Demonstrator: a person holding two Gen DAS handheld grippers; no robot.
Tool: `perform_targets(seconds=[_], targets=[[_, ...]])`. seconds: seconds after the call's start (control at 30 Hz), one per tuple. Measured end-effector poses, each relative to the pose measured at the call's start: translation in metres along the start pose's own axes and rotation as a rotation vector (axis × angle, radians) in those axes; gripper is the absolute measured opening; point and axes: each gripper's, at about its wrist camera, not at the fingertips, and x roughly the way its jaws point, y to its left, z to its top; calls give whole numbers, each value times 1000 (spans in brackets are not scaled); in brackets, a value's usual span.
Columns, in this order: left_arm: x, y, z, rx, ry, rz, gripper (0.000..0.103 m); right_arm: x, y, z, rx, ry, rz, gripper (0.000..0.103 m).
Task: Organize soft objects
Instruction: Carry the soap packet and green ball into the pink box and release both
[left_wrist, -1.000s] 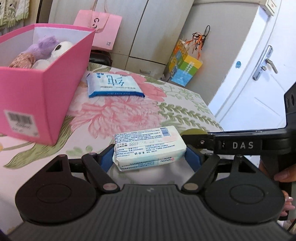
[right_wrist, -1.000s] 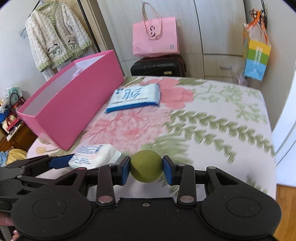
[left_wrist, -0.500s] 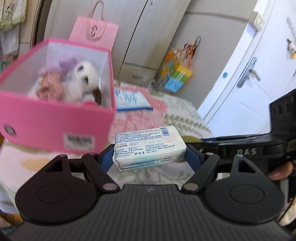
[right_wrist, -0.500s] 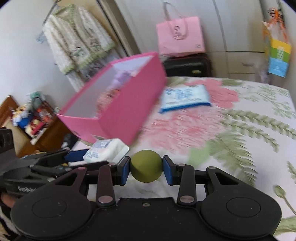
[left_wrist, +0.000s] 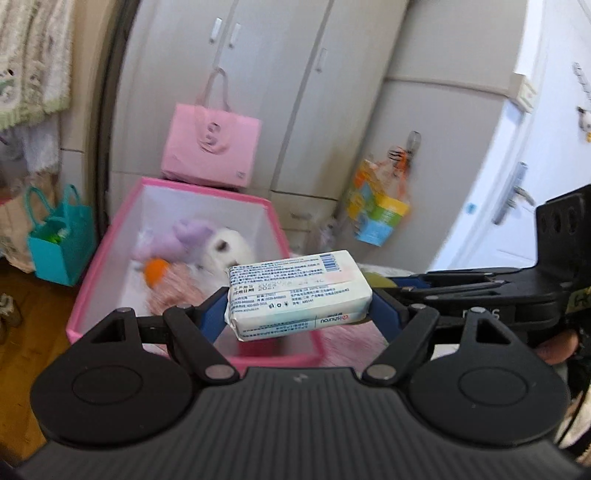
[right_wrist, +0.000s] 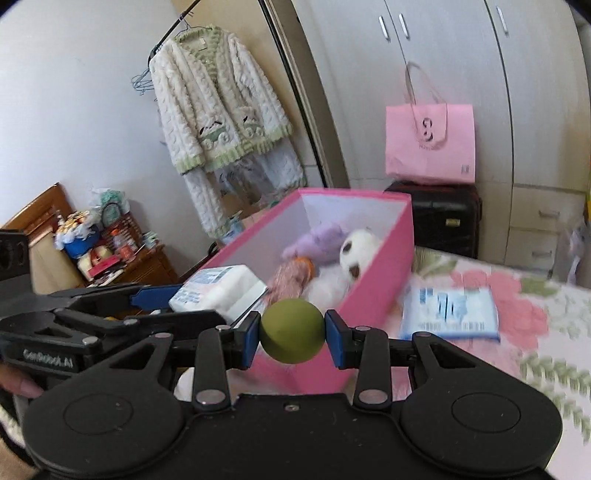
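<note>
My left gripper (left_wrist: 297, 317) is shut on a white tissue pack (left_wrist: 295, 293) and holds it above the near end of the open pink box (left_wrist: 110, 258). The pack also shows in the right wrist view (right_wrist: 218, 290). My right gripper (right_wrist: 291, 336) is shut on an olive green ball (right_wrist: 291, 330), just in front of the pink box's near corner (right_wrist: 376, 280). Inside the box lie a purple plush (right_wrist: 321, 238), a white plush (right_wrist: 356, 249) and a pinkish knitted toy (right_wrist: 291, 275). A blue-and-white wipes pack (right_wrist: 450, 312) lies on the floral bed to the right of the box.
The floral bedspread (right_wrist: 535, 332) runs to the right. A black suitcase (right_wrist: 443, 221) with a pink paper bag (right_wrist: 430, 142) stands behind the box by the wardrobe. A teal bag (left_wrist: 59, 240) sits on the floor at left. A cluttered wooden table (right_wrist: 110, 258) is left.
Both grippers have risen and swung left toward the pink box. The tissue pack now hangs over the box's near end, and the box's inside shows from above.
</note>
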Motion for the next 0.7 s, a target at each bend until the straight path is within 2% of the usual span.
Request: perform_targets(seconds=[0.1, 0.27, 0.5, 0.57, 0.7], targets=[[12, 11, 3, 17, -15, 77, 79, 22, 4, 11, -30, -21, -30, 43], [40, 29, 6, 99, -14, 240, 79, 62, 2, 26, -71, -4, -60, 43], [71, 49, 7, 151, 47, 340, 79, 108, -7, 31, -109, 67, -84, 44], [76, 52, 8, 159, 67, 352, 80, 119, -5, 30, -171, 96, -102, 46], [83, 46, 7, 254, 87, 372, 82, 127, 4, 26, -270, 66, -179, 49]])
